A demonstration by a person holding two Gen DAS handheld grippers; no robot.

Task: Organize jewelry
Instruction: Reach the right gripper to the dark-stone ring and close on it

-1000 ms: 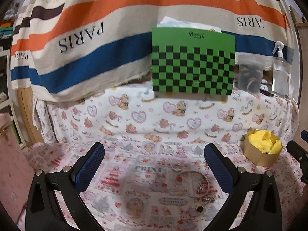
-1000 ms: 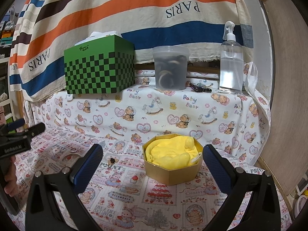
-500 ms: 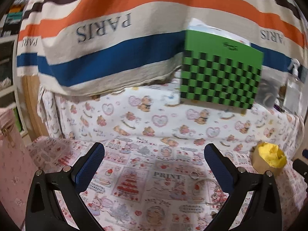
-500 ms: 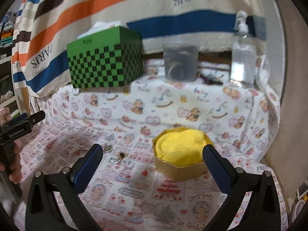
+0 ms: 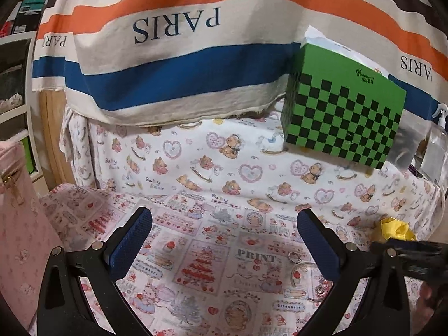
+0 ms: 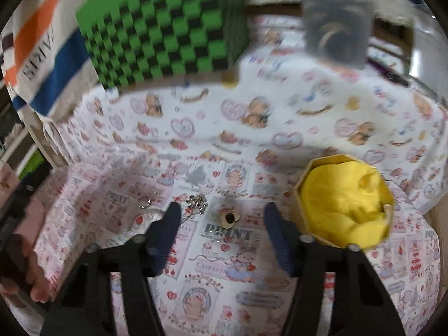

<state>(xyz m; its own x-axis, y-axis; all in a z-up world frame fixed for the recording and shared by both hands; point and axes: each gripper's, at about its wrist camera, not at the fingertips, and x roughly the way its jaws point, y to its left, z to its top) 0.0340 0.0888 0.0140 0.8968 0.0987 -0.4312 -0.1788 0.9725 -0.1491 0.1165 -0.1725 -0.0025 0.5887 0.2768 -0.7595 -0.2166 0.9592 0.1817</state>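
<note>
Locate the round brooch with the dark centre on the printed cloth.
In the right wrist view the round brooch lies on the cloth between the closing fingers of the right tool, untouched, with the silver chain cluster to its left and the yellow-lined box to its right.

Striped PARIS drape (image 5: 173, 56) behind, shelving (image 5: 16, 64) at left.

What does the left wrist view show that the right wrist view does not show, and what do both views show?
Only the left wrist view shows the pink bag and the open left gripper over bare cloth. Only the right wrist view shows the flower-shaped brooch between the closing, not yet touching jaws of the right gripper, and a silver cluster. Both show the green checkered box, the yellow-lined box and a small ring.
</note>
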